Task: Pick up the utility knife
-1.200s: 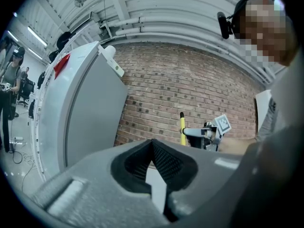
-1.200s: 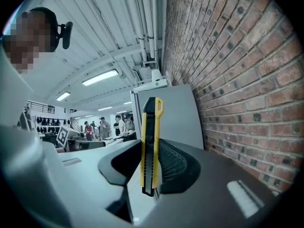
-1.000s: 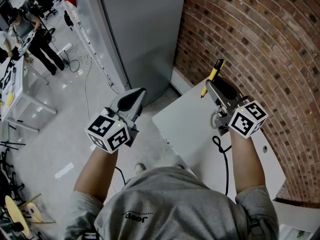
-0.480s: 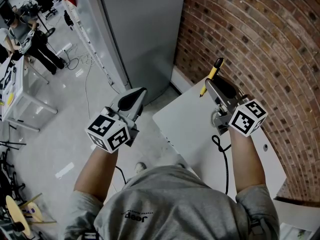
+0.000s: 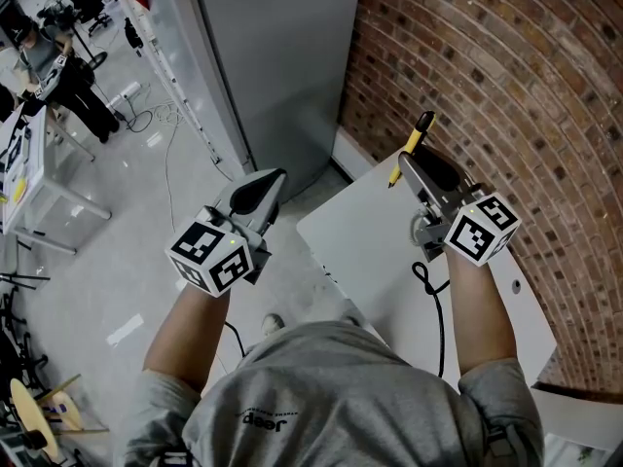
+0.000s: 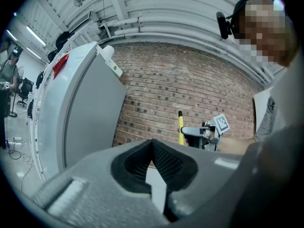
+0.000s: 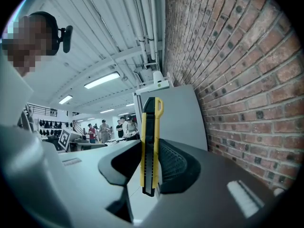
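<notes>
The utility knife [image 7: 149, 144] is yellow and black and stands upright between the pads of my right gripper [image 7: 149, 167], which is shut on it. In the head view the knife [image 5: 411, 146] sticks out past my right gripper [image 5: 407, 166], above the far corner of the white table [image 5: 375, 251]. From the left gripper view the knife [image 6: 180, 127] shows as a thin yellow bar against the brick wall. My left gripper [image 5: 265, 189] hovers left of the table over the floor, jaws together with nothing between them; its jaws [image 6: 153, 167] meet at the tips.
A brick wall [image 5: 506, 86] runs along the table's right side. A tall grey cabinet [image 5: 273, 56] stands behind the table. A black cable [image 5: 433, 300] trails across the tabletop from my right hand. People stand by tables at the far left [image 5: 58, 76].
</notes>
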A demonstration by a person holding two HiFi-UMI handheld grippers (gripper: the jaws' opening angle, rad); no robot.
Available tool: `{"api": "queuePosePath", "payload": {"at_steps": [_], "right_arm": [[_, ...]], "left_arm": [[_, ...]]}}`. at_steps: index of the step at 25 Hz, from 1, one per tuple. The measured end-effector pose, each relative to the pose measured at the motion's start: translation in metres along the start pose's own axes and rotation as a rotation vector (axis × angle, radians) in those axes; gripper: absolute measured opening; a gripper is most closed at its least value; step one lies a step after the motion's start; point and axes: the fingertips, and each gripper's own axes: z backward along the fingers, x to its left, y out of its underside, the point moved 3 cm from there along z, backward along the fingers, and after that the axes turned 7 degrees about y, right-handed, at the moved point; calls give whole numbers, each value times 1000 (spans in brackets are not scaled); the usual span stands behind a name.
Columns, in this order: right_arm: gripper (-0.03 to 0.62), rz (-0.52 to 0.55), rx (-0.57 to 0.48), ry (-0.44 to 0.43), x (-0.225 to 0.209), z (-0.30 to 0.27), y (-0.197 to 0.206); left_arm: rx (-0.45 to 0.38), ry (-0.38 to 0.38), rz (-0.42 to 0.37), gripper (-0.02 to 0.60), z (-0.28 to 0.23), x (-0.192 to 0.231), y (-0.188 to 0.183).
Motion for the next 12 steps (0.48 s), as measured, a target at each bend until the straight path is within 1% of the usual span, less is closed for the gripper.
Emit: {"api": "queuePosePath", "payload": {"at_steps": [12], "right_arm": [[124, 5, -4, -4, -1, 0, 0]], "left_arm": [[-2, 2, 3, -2, -2, 0, 1]]}}
